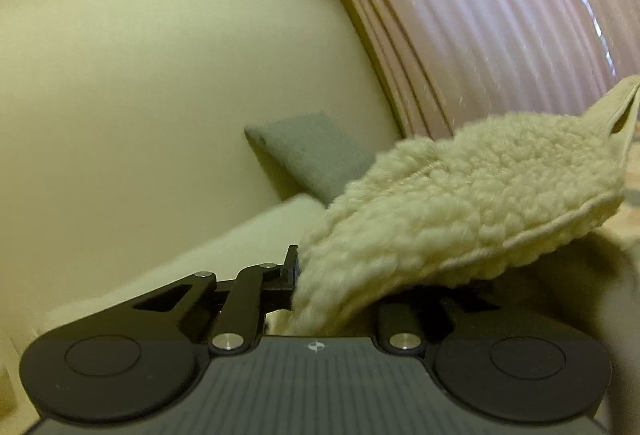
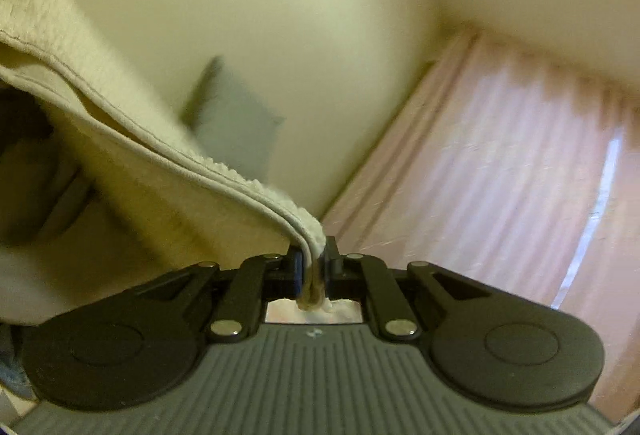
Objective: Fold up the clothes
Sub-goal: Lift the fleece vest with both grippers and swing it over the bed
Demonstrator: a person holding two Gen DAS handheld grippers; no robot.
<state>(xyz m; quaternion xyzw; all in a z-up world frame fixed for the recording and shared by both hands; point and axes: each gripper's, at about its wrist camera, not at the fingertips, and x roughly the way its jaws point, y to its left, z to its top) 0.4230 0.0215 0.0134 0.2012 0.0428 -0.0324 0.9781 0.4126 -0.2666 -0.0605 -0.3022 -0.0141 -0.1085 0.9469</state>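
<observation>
Fleece hangs in the air between your two tools, lifted clear of any surface I can see, with a wall, a grey cushion and pink curtains behind it. Your right gripper is clamped on a doubled, stitched hem, both layers pinched between the jaws. Your left gripper is half buried under the pile: one finger shows, the other is covered, so I cannot tell whether it is closed, though the cloth seems to rise out of it. To do this step well, I would keep both grips level and draw them apart until the hem runs taut, so the cloth hangs flat before you lay it down and fold. Thick pile may slip, so hold firmly. No brand or writing is readable; only a small round emblem on each tool body.
</observation>
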